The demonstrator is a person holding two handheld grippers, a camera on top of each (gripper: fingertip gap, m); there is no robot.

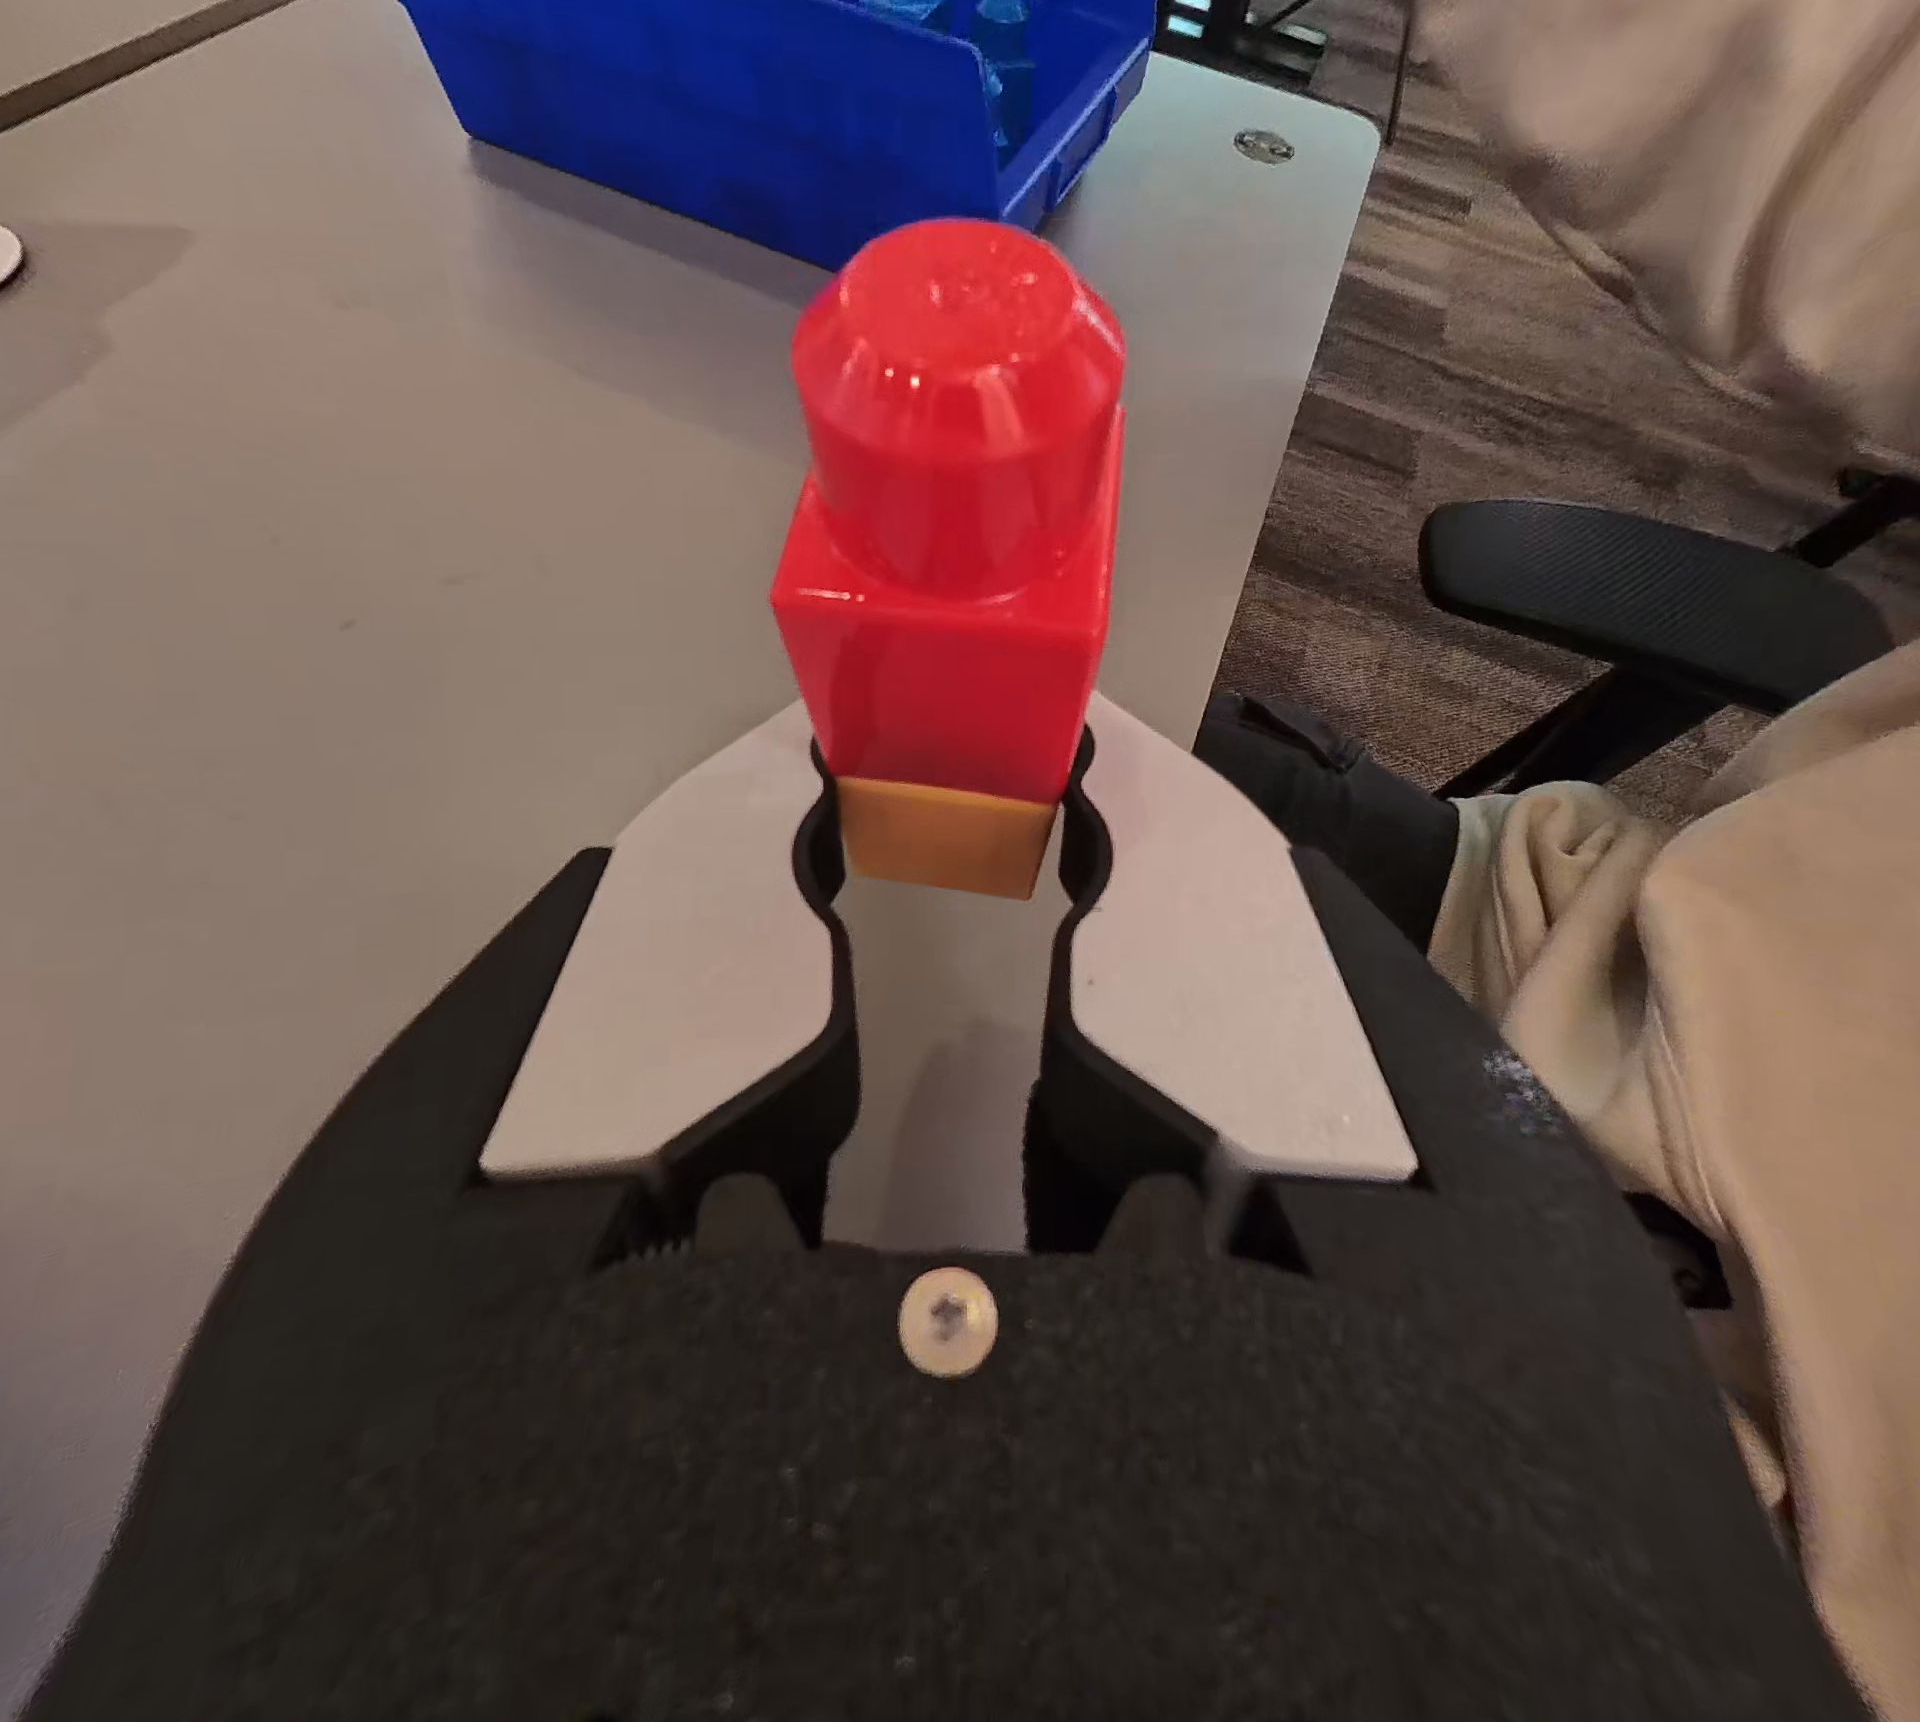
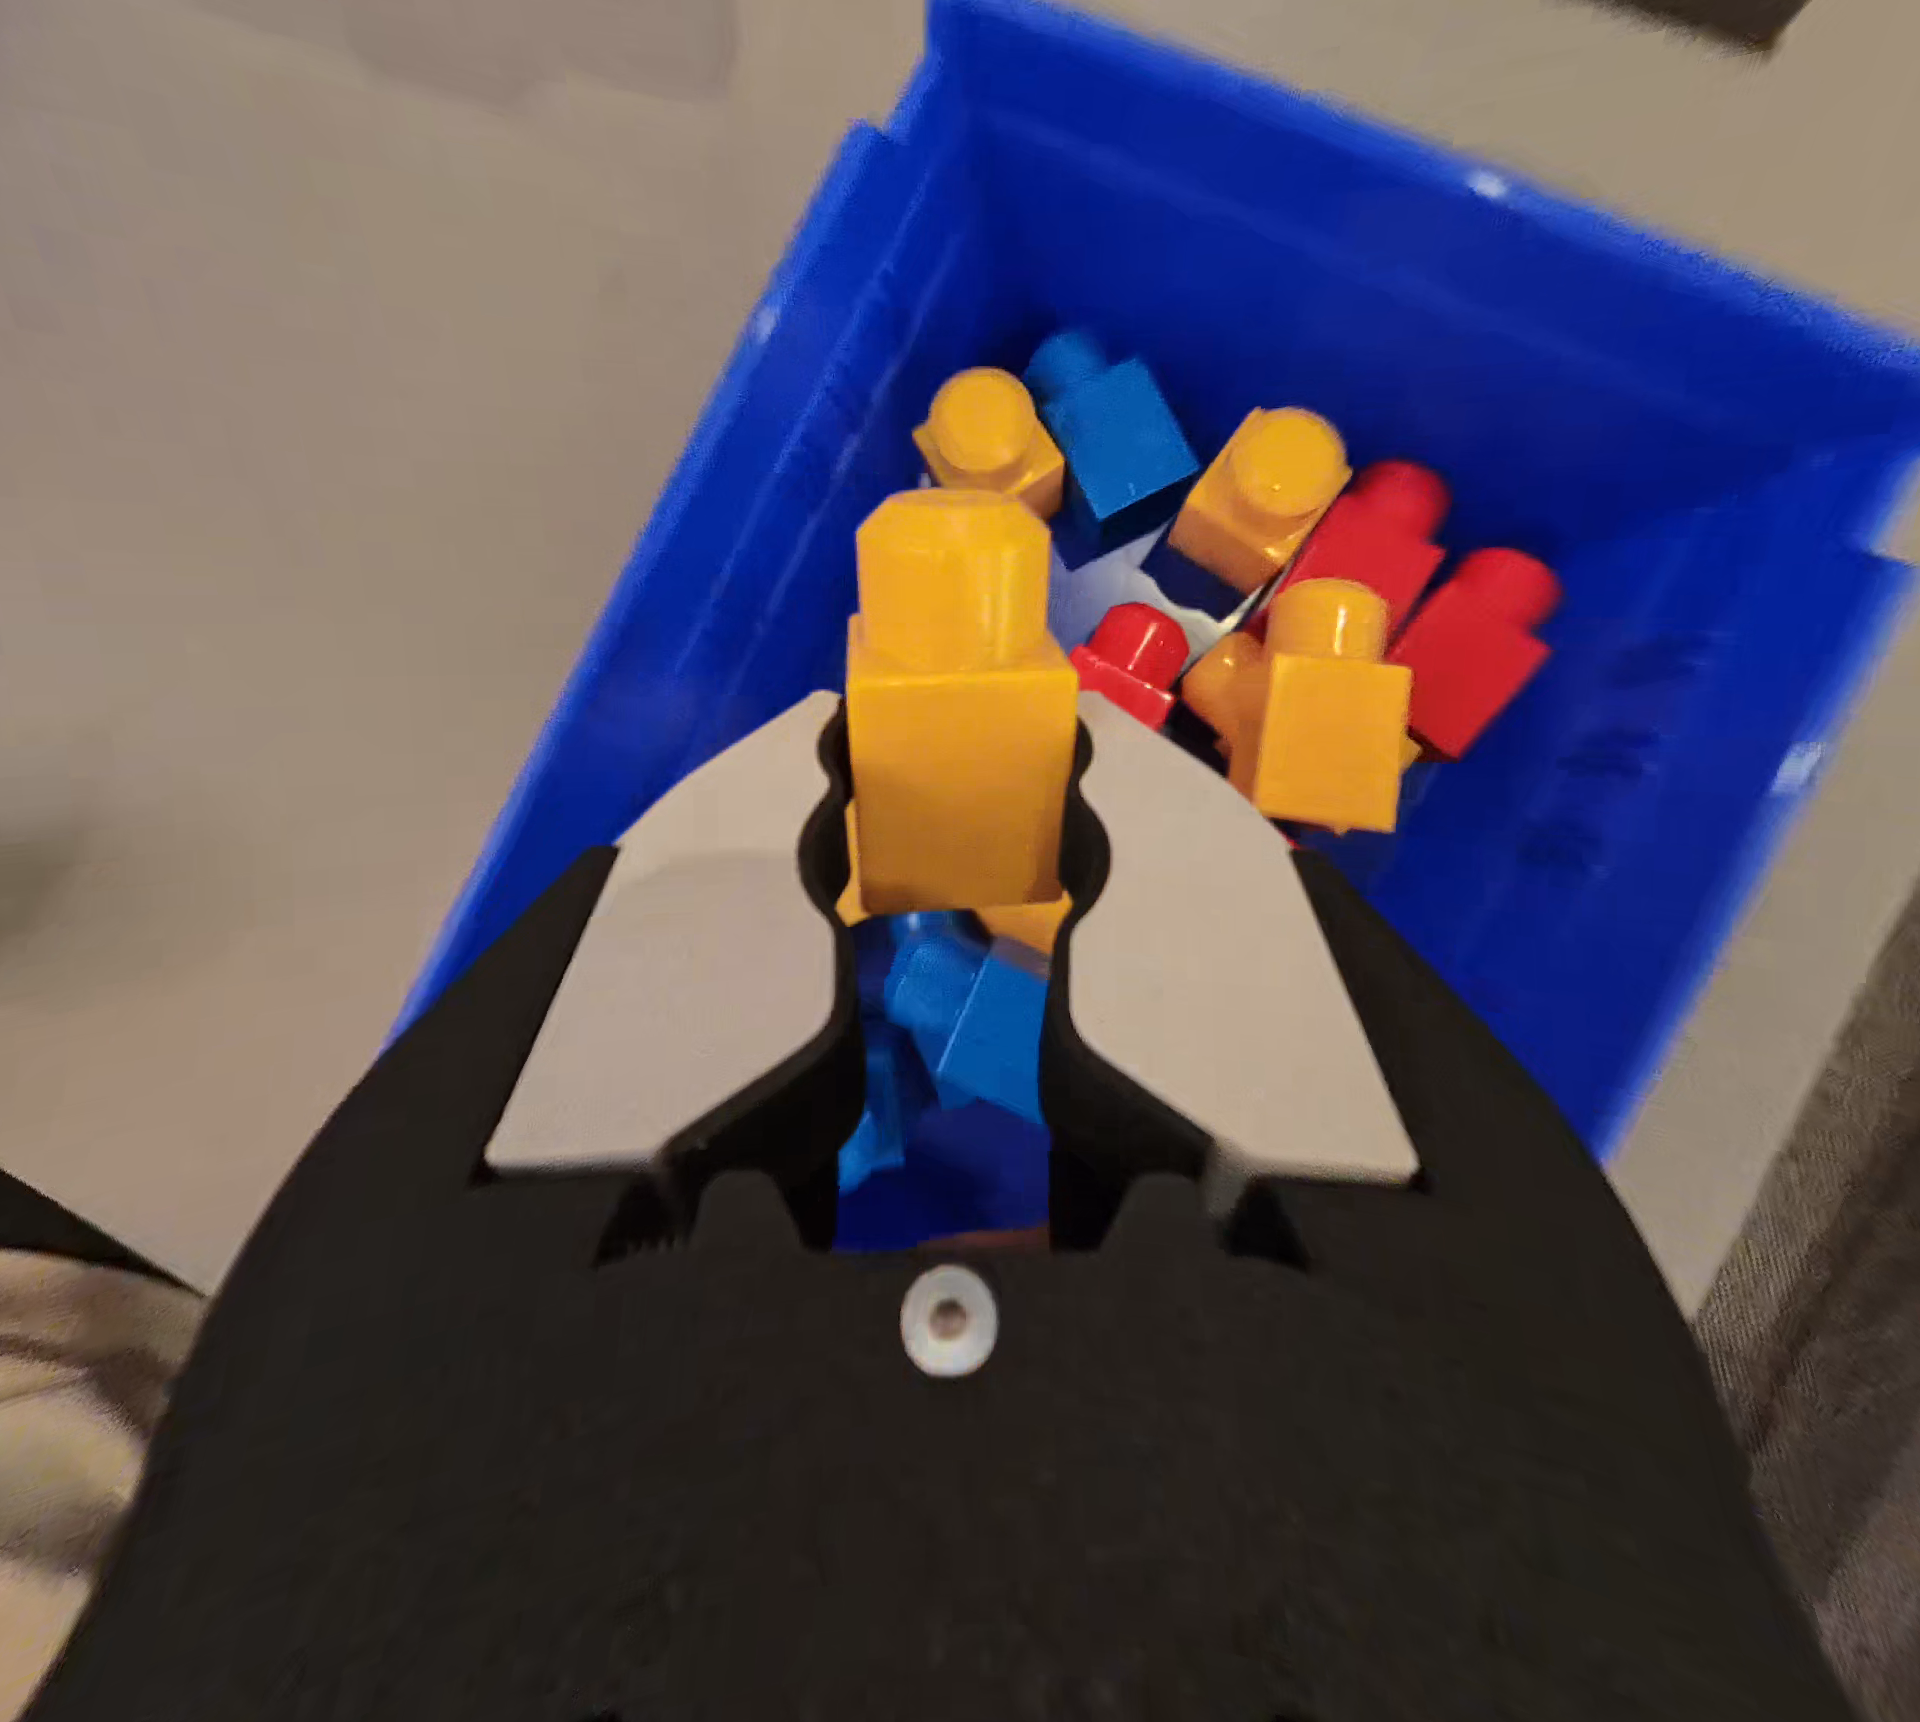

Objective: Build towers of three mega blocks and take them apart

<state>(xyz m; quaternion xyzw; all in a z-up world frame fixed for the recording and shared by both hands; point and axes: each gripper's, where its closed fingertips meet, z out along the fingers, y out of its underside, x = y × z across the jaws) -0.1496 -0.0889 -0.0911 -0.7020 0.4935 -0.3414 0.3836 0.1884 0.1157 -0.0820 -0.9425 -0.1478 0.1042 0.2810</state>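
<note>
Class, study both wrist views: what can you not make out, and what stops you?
- Left view: under the orange block below the red block; fingers hide it.
- Right view: bin floor; loose blocks cover it.
- Right view: base of the orange block; fingers hide it.

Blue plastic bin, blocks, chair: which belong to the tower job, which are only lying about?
Job: red block on orange block in left hand-held gripper; orange plastic block in right hand-held gripper; blue plastic bin of loose blocks.
Lying about: black office chair; grey table.
</note>
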